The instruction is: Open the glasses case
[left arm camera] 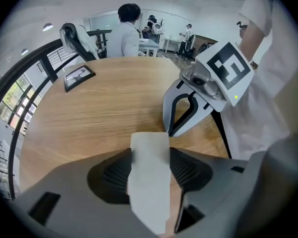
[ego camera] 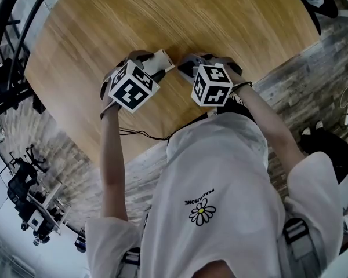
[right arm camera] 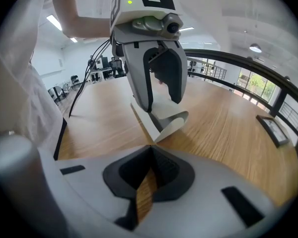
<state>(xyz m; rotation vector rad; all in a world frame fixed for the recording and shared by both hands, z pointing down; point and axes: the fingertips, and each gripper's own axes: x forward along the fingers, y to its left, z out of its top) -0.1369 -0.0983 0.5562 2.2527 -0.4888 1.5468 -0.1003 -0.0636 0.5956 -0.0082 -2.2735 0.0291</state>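
The glasses case (left arm camera: 149, 167) is a flat off-white folding case. My left gripper (left arm camera: 150, 170) is shut across its width, pads pressing both sides, and points steeply down at the round wooden table (ego camera: 162, 10). In the right gripper view the left gripper (right arm camera: 161, 100) holds the case (right arm camera: 166, 120) just above the table with its lower flap curled open. My right gripper (right arm camera: 150, 150) has its jaws closed, and their tips meet at the case's lower fold. In the head view both grippers, left (ego camera: 153, 59) and right (ego camera: 185, 67), sit close together at the table's near side with the case (ego camera: 161, 58) between them.
A dark framed tablet (left arm camera: 78, 76) lies at the table's far side. A black railing (right arm camera: 238, 58) curves round the table. A person in white (left arm camera: 125, 33) stands beyond the table, with chairs and desks behind. Cables (ego camera: 139, 135) trail over the table's near edge.
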